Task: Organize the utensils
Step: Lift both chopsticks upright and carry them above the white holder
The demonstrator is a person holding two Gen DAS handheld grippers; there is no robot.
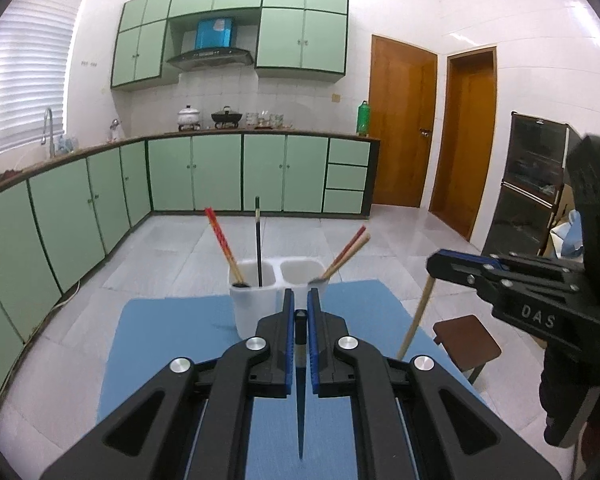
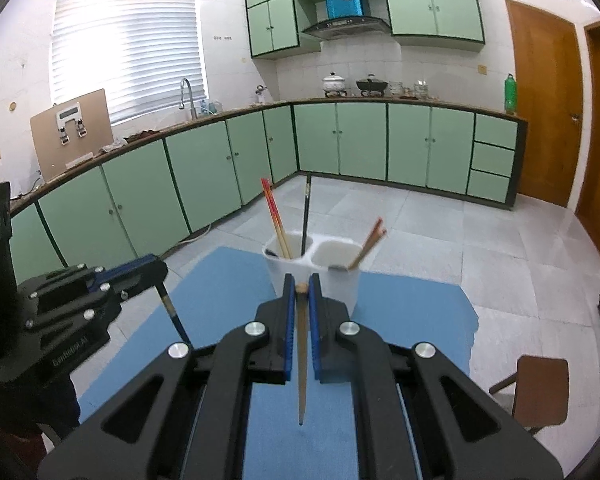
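Observation:
A white two-compartment holder point(image 1: 256, 300) point(image 2: 332, 280) stands on the blue mat point(image 1: 172, 344) point(image 2: 228, 280). Its left compartment holds red chopsticks point(image 1: 222, 246) point(image 2: 275, 220) and one black chopstick point(image 1: 258, 240) point(image 2: 306, 216). Its right compartment holds red-brown chopsticks point(image 1: 346, 256) point(image 2: 370, 242). My left gripper point(image 1: 301, 300) is shut on a black chopstick point(image 1: 301, 392), just before the holder; it also shows in the right wrist view point(image 2: 156, 272). My right gripper point(image 2: 302, 284) is shut on a light wooden chopstick point(image 2: 302, 360), also seen in the left wrist view point(image 1: 418, 316).
A brown stool point(image 1: 466, 340) point(image 2: 540, 392) stands right of the mat. Green kitchen cabinets point(image 1: 236, 172) point(image 2: 204, 168) run along the far walls. A dark glass cabinet point(image 1: 528, 184) stands at the right.

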